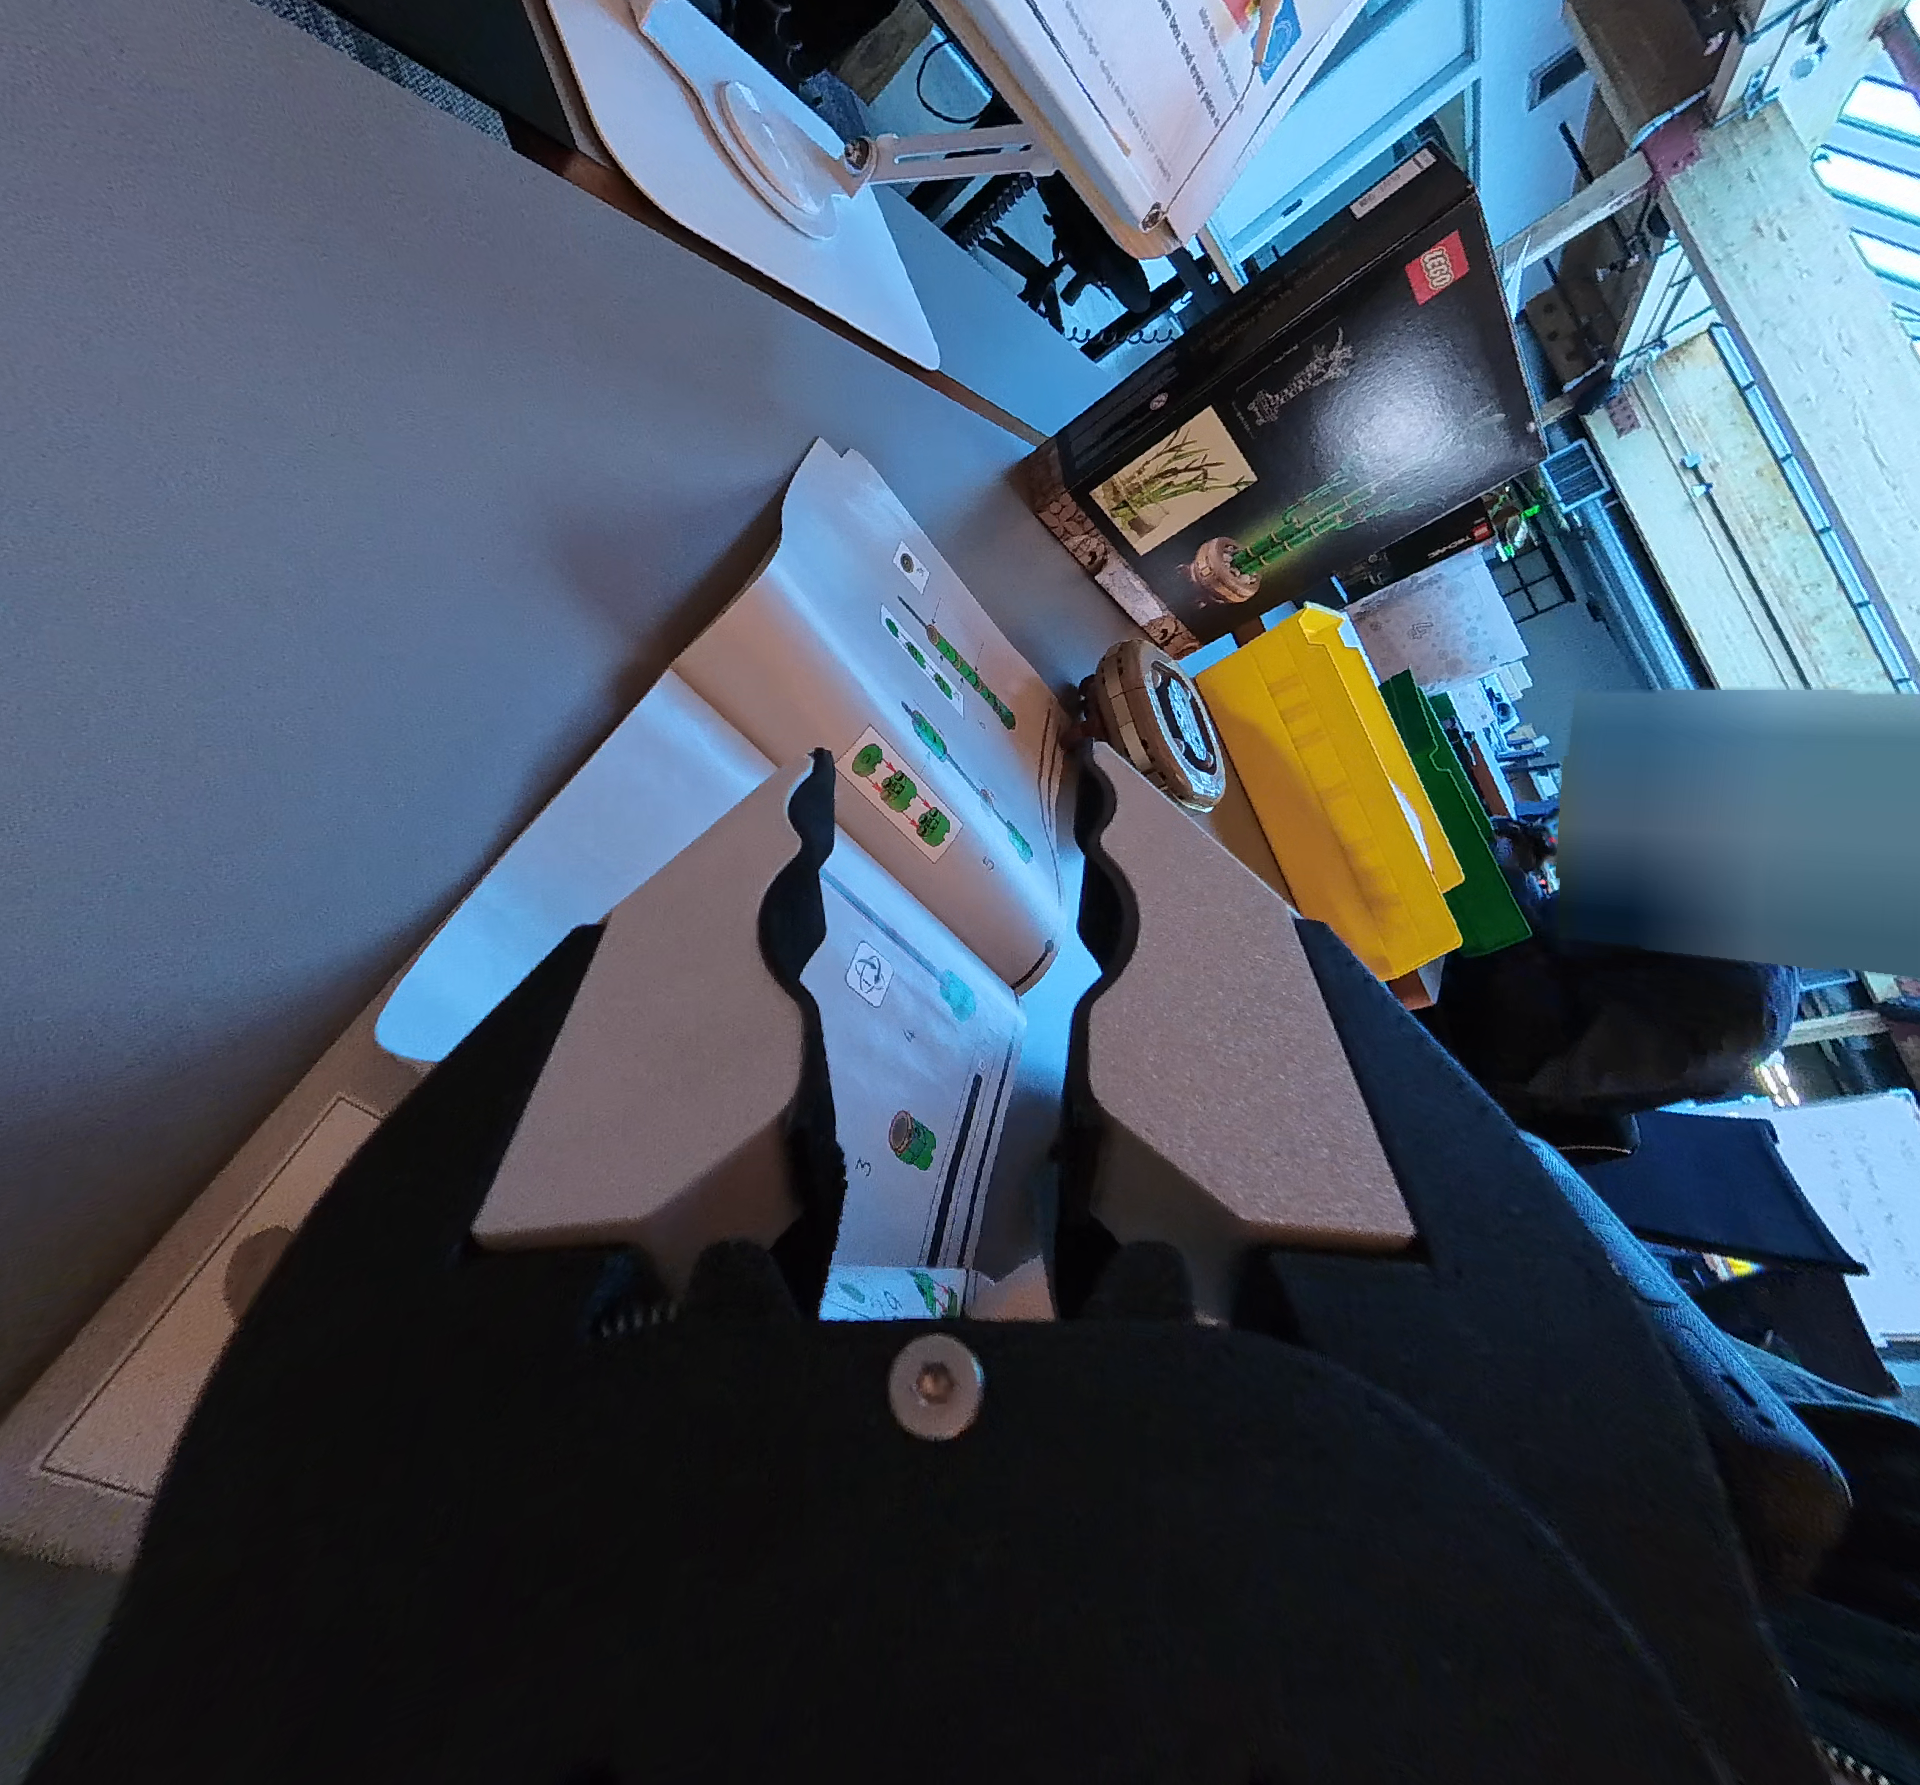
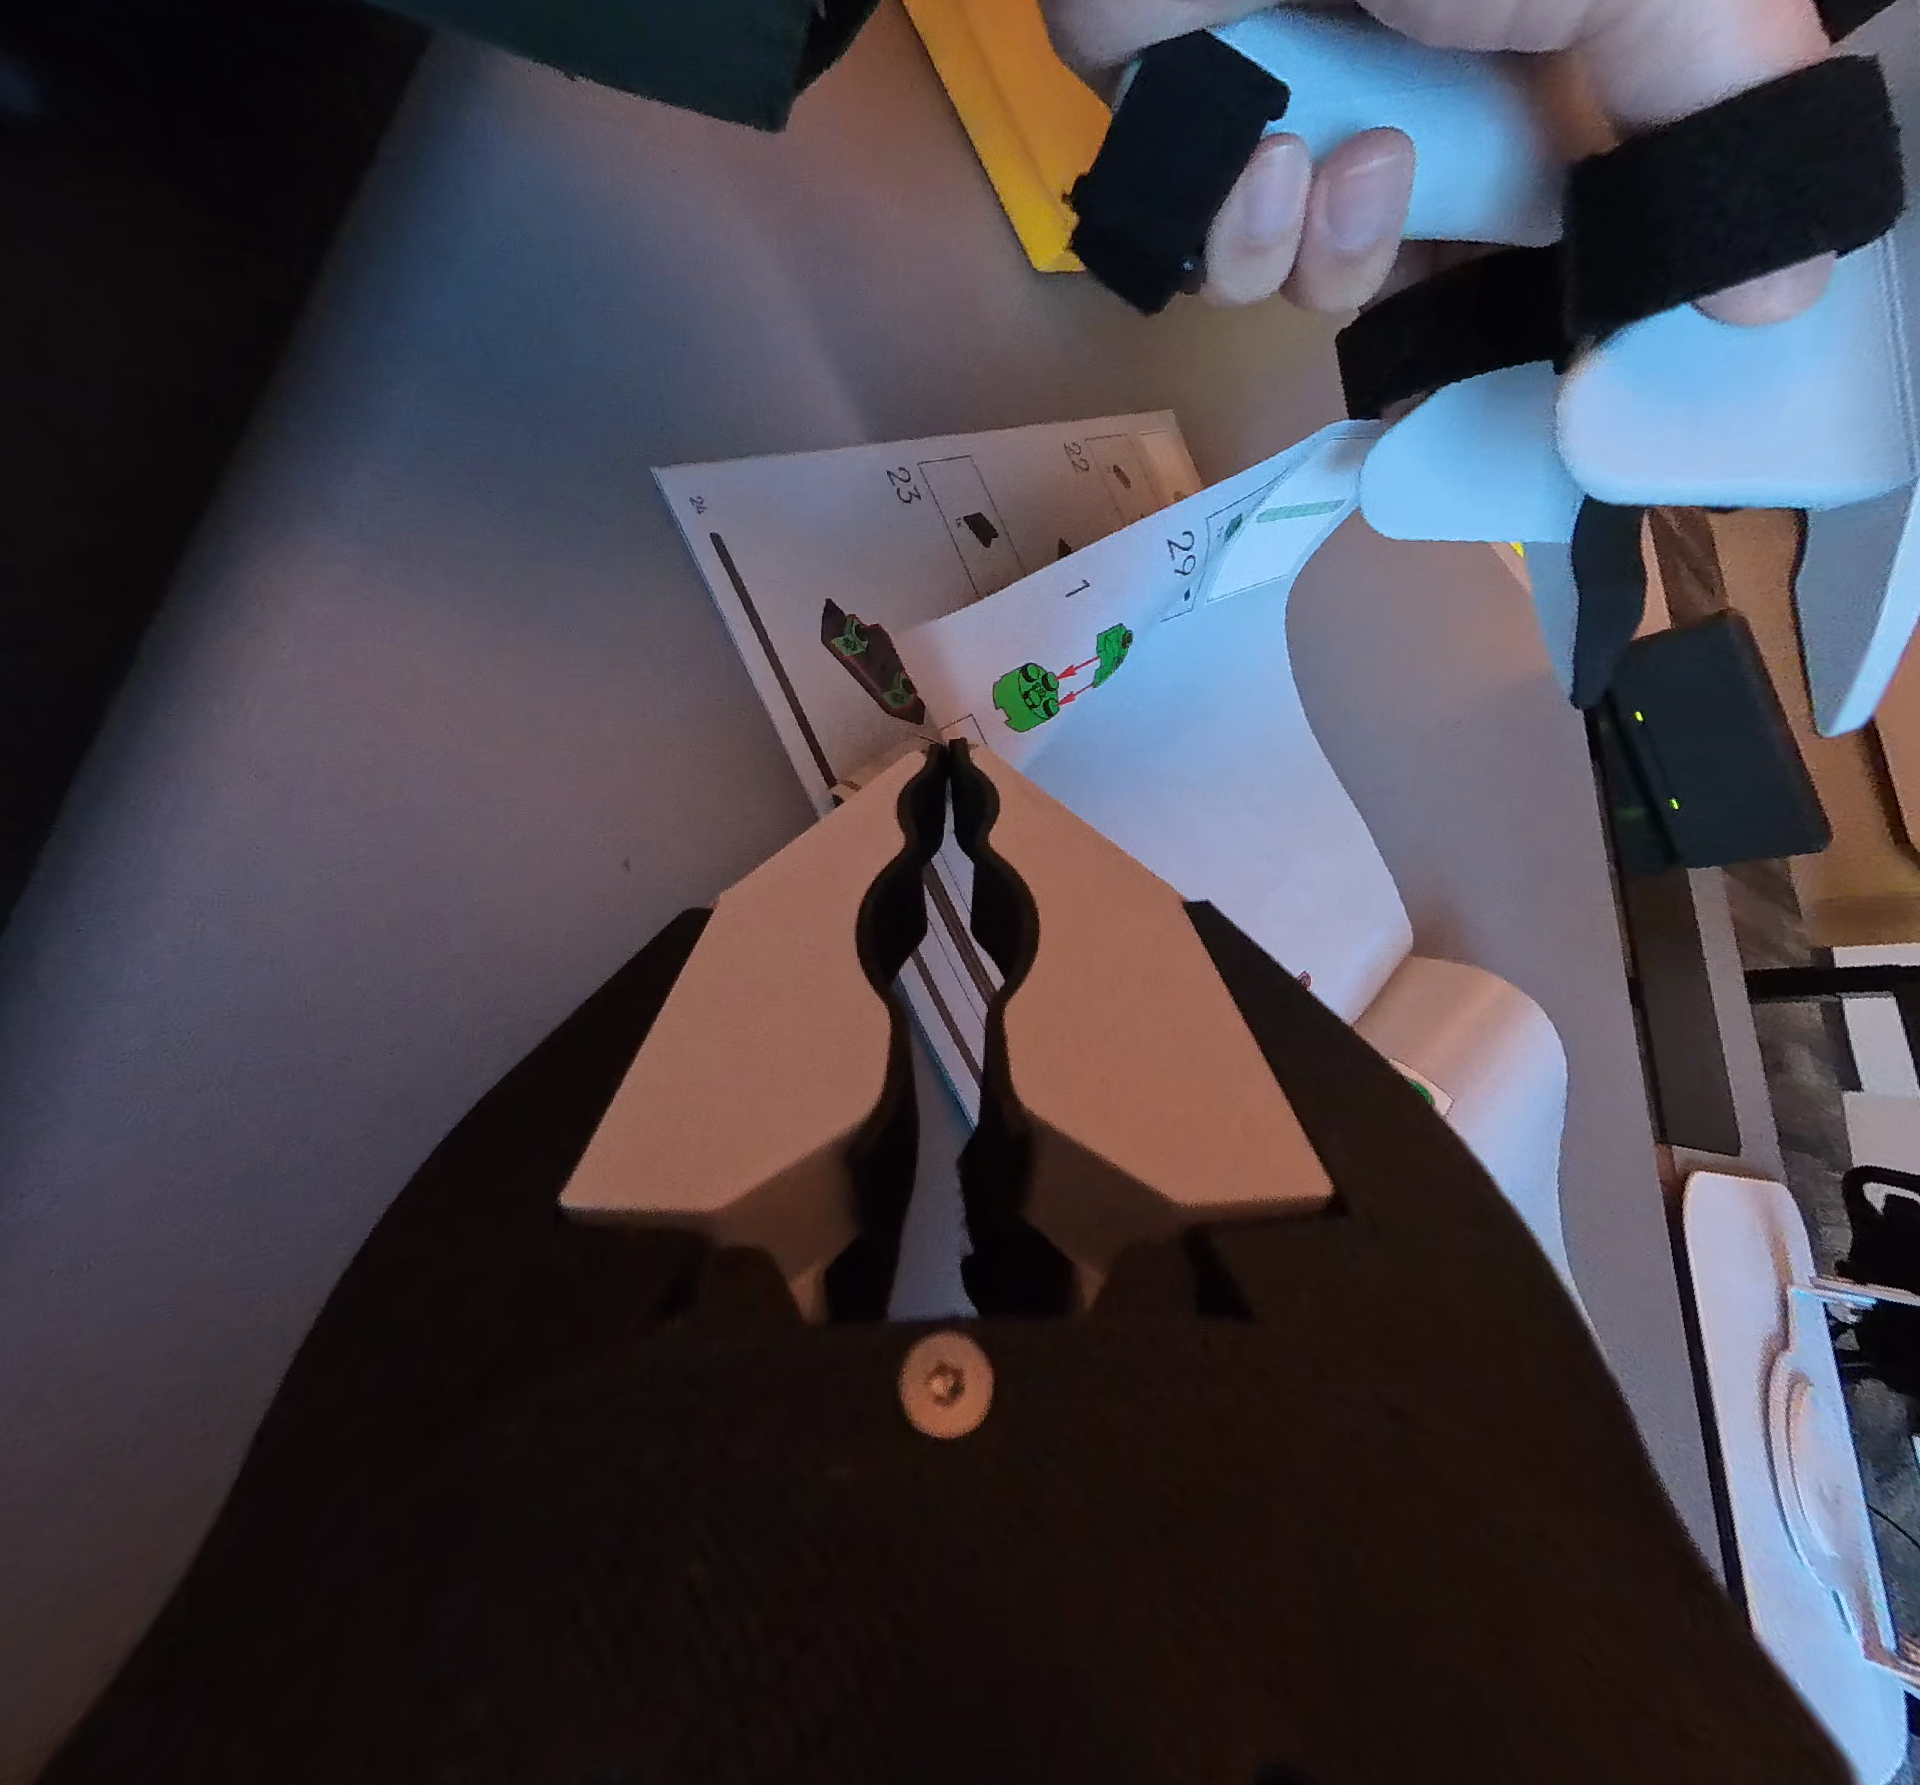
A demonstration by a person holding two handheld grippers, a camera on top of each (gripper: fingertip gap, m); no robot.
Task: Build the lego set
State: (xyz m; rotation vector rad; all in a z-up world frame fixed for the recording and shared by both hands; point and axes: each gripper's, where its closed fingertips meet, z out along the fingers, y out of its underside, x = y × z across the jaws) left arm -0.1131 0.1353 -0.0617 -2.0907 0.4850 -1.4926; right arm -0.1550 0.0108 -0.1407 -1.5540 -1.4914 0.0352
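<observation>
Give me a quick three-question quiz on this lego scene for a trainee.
1. True or false: the right tongs are open.
2. What colour is the bin nearest the box? A red, B yellow, C blue.
3. Fill in: the left tongs are open over the ___.
Key: 1 false; 2 B; 3 booklet.

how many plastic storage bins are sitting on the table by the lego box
2: a yellow bin beside the round tan model, and a green bin right behind it, mostly hidden. More may sit beyond view.
</observation>
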